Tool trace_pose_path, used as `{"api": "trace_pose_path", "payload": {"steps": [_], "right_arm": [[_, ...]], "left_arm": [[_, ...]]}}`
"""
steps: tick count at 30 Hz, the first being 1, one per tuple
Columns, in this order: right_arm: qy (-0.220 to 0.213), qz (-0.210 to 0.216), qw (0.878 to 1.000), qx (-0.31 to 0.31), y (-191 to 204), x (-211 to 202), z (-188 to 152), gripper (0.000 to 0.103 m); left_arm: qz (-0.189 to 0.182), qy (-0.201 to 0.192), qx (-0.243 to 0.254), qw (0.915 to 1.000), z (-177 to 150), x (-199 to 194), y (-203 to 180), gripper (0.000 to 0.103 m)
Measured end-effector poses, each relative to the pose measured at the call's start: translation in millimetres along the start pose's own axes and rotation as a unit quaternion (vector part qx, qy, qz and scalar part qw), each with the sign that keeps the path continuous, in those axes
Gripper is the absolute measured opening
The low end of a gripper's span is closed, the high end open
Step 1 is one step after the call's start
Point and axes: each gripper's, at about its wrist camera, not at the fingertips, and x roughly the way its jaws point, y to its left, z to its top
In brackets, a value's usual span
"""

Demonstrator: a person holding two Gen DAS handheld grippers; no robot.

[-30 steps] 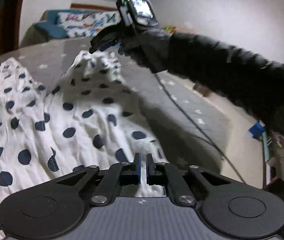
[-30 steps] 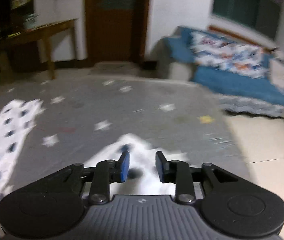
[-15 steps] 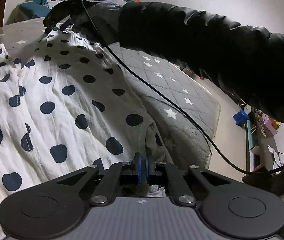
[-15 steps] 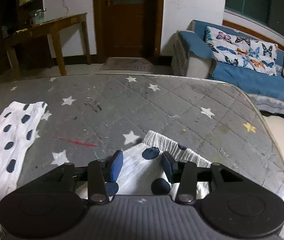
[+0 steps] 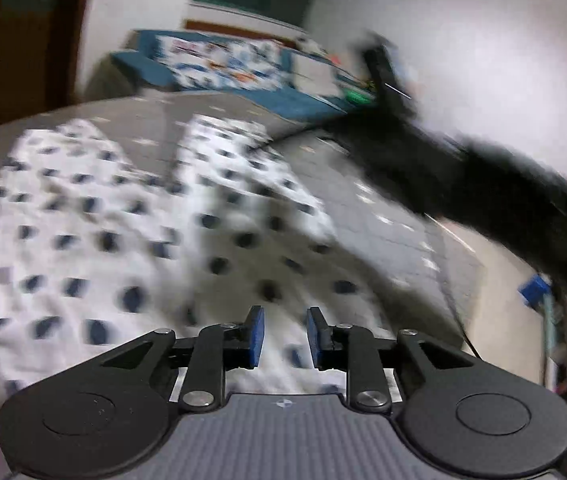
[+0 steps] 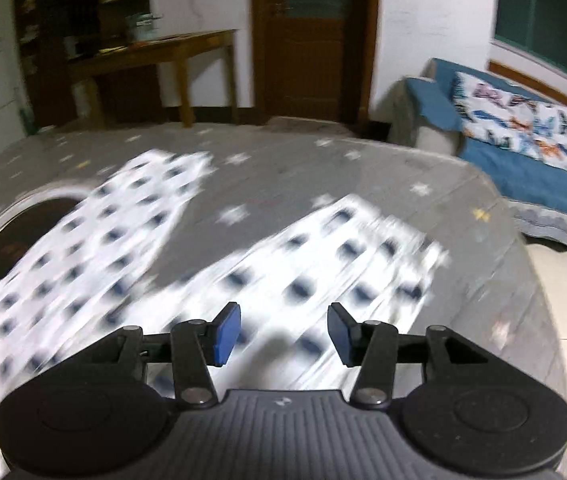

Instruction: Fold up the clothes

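Observation:
White trousers with dark blue dots (image 5: 155, 232) lie spread on the grey star-patterned cover (image 5: 383, 208), both legs pointing away. They also show in the right wrist view (image 6: 323, 264), blurred by motion. My left gripper (image 5: 282, 336) is open and empty above the waist end. My right gripper (image 6: 281, 332) is open and empty above the right leg. The right gripper and its black-sleeved arm (image 5: 463, 176) show raised at the right in the left wrist view.
A blue sofa with a butterfly cushion (image 6: 523, 140) stands beyond the cover's far right edge. A wooden table (image 6: 155, 60) and a brown door (image 6: 307, 40) are at the back. A dark round opening (image 6: 15, 240) lies at the cover's left edge.
My left gripper has let go of the trousers' waist and opened. Both grippers have lifted back from the cloth, and the right one has opened wider. The trousers now lie flat.

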Motion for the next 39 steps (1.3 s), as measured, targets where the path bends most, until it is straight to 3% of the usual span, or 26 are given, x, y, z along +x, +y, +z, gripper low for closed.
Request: {"api": "trace_pose_path", "payload": {"steps": [6,13,20,27,32,39], "right_arm": [[-0.002,0.050,0.999,-0.022,42,-34,-48,0.049],[0.007,0.032,0.999,-0.043,61,-52,-91,0.050],[0.002,0.002,0.998,-0.062,65,-79,-109,0.050],[-0.016,0.044,0.996,-0.079,97,-93,-121,0.050],[-0.002,0.033,0.996,-0.083,102,-94,-138,0.050],[-0.029,0.045,0.995,-0.084,113,-116,-138,0.050]], "left_arm": [[0.079,-0.019,-0.070,0.9942,0,-14,48,0.026],[0.125,-0.004,-0.125,0.9843,-18,-17,90,0.022],[0.141,-0.024,-0.123,0.9821,-26,-42,89,0.021],[0.159,-0.011,-0.119,0.9801,-38,-41,85,0.021],[0.182,-0.010,-0.105,0.9776,-45,-49,82,0.021],[0.171,-0.031,-0.081,0.9815,-41,-65,60,0.022]]}}
